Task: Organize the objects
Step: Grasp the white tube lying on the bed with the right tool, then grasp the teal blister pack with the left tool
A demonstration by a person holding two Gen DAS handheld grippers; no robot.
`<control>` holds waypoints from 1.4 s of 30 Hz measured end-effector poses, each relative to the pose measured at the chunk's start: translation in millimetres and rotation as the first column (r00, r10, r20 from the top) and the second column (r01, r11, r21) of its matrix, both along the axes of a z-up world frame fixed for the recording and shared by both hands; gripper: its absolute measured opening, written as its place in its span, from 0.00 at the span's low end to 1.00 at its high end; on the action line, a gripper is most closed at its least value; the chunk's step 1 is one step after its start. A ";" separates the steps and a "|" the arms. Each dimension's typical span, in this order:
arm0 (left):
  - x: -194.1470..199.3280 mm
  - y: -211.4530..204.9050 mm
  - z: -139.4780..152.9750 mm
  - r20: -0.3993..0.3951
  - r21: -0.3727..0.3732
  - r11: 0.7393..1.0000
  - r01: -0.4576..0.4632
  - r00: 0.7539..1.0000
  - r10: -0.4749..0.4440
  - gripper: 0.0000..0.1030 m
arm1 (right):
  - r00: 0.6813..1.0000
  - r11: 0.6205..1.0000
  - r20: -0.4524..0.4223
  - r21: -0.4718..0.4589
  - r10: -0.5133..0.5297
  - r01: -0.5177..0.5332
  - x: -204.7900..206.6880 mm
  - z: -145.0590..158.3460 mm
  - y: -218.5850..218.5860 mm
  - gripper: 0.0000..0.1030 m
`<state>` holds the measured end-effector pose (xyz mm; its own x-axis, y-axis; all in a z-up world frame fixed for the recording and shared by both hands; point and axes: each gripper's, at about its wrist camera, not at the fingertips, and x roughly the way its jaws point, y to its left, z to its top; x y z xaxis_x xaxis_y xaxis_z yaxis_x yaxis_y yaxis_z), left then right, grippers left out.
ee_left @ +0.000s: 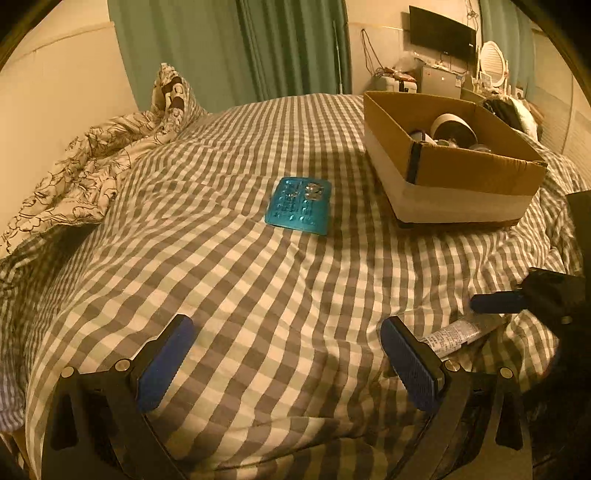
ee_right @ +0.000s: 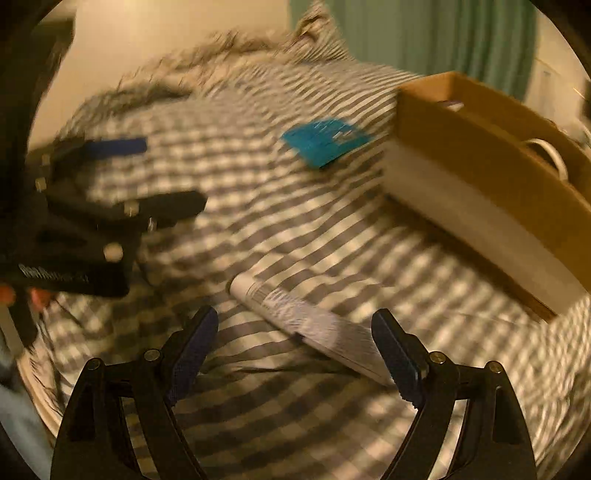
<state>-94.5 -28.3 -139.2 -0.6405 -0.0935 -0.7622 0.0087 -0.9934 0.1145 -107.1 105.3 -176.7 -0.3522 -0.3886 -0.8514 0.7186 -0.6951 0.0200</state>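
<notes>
A teal blister pack (ee_left: 300,205) lies flat on the checked bedspread (ee_left: 240,280), ahead of my open, empty left gripper (ee_left: 286,332). A white tube (ee_left: 456,334) lies just right of the left gripper's right finger. In the blurred right wrist view the tube (ee_right: 314,323) lies on the bed between and just ahead of my open right gripper's (ee_right: 295,328) fingers, untouched as far as I can tell. The blister pack (ee_right: 327,142) shows farther off. A cardboard box (ee_left: 454,162) holding several items stands at the back right; it also shows in the right wrist view (ee_right: 491,184).
A crumpled floral duvet (ee_left: 92,166) lies at the bed's left. Green curtains (ee_left: 236,48), a wall TV (ee_left: 441,33) and a cluttered desk stand beyond the bed. The right gripper (ee_left: 495,302) shows at the left view's right edge; the left gripper (ee_right: 110,177) at the right view's left.
</notes>
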 end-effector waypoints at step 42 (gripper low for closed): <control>-173.1 -1.9 -41.5 0.103 -0.007 0.999 -0.047 0.994 0.047 1.00 | 0.928 0.904 -0.033 -0.241 -0.371 0.353 -54.6 67.6 63.3 0.21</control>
